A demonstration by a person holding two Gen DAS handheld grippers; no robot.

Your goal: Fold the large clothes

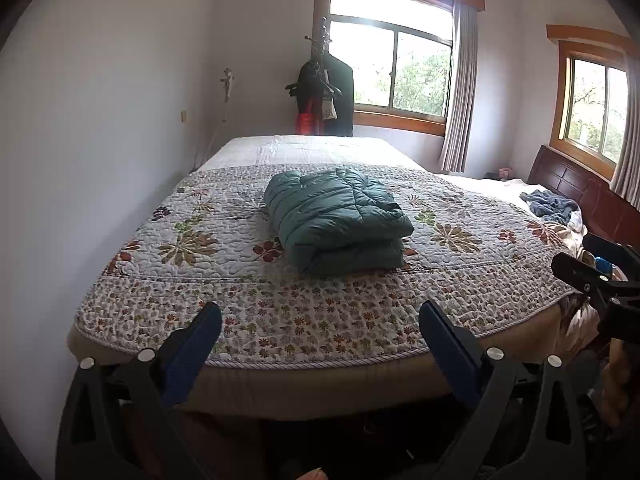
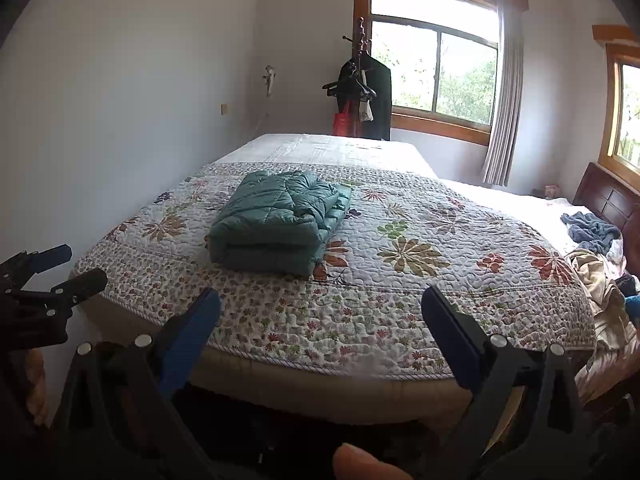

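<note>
A teal quilted puffer jacket point(image 1: 336, 220) point(image 2: 276, 224) lies folded into a thick rectangular bundle on the floral bedspread point(image 1: 280, 312) point(image 2: 400, 304). My left gripper point(image 1: 320, 316) hovers off the bed's near edge, open, with nothing between its blue fingers. My right gripper point(image 2: 320, 304) hangs likewise short of the bed edge, open and empty. Both stand well back from the jacket. In the left wrist view the right gripper point(image 1: 592, 276) shows at the right edge; in the right wrist view the left gripper point(image 2: 52, 276) shows at the left edge.
A pile of crumpled clothes point(image 2: 592, 232) point(image 1: 552, 206) lies at the bed's right side near the wooden headboard point(image 2: 608, 196). A coat rack with dark garments point(image 1: 324, 88) stands by the window beyond the bed. A white wall runs along the left.
</note>
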